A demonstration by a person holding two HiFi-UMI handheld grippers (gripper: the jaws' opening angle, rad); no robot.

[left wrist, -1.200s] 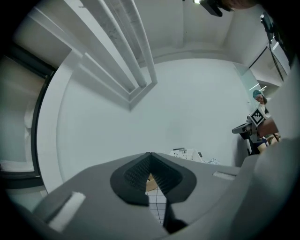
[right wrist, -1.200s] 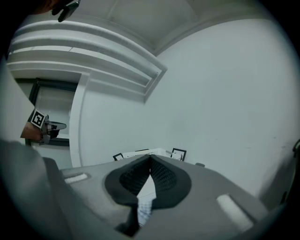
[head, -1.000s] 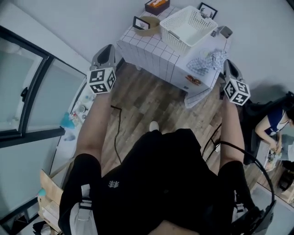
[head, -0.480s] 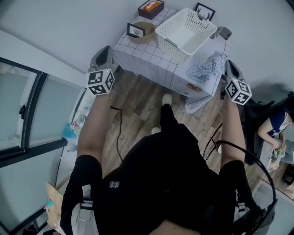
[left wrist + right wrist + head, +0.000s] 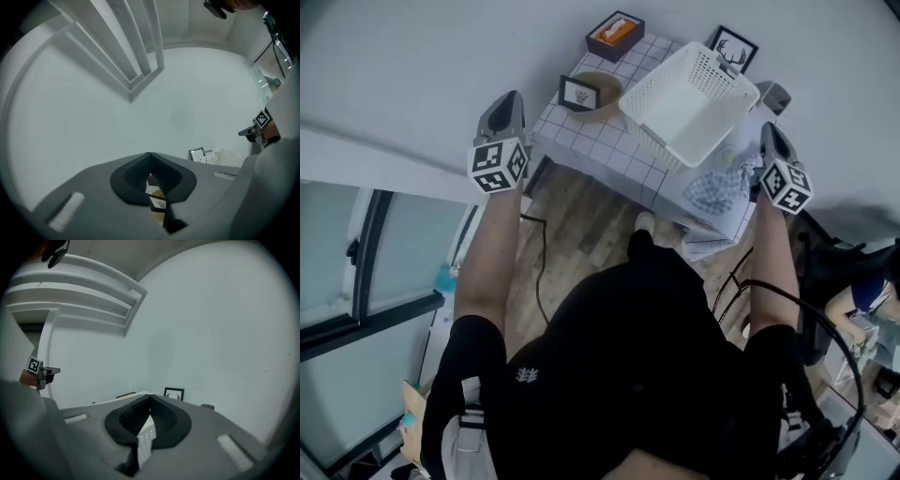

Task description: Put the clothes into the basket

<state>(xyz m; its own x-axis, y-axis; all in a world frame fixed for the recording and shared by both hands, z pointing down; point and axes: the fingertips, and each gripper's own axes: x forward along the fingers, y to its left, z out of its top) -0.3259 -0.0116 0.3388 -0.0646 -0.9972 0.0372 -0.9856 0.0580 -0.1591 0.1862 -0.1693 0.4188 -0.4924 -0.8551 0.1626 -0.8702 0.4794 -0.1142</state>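
Note:
A white plastic basket (image 5: 689,89) stands tilted on the white-tiled table (image 5: 605,141). A blue-and-white checked cloth (image 5: 719,186) lies crumpled on the table's near right corner, and a pale cloth (image 5: 705,246) hangs off the edge below it. My left gripper (image 5: 510,97) is held level at the table's left end, apart from the clothes, with its jaws shut and nothing between them (image 5: 150,154). My right gripper (image 5: 769,131) hovers just right of the checked cloth, also shut and holding nothing (image 5: 150,397). The basket (image 5: 220,157) shows low in the left gripper view.
On the table's far side stand a small picture frame (image 5: 579,94), a wooden bowl (image 5: 607,84), a dark box with orange contents (image 5: 615,33) and a framed antler picture (image 5: 733,47). A black cable (image 5: 534,272) trails over the wooden floor. A window (image 5: 356,281) is left; a seated person (image 5: 862,295) is right.
The person has stepped toward the table, so both grippers have moved forward. The right gripper now sits beside the checked cloth and the left one beside the table's left end.

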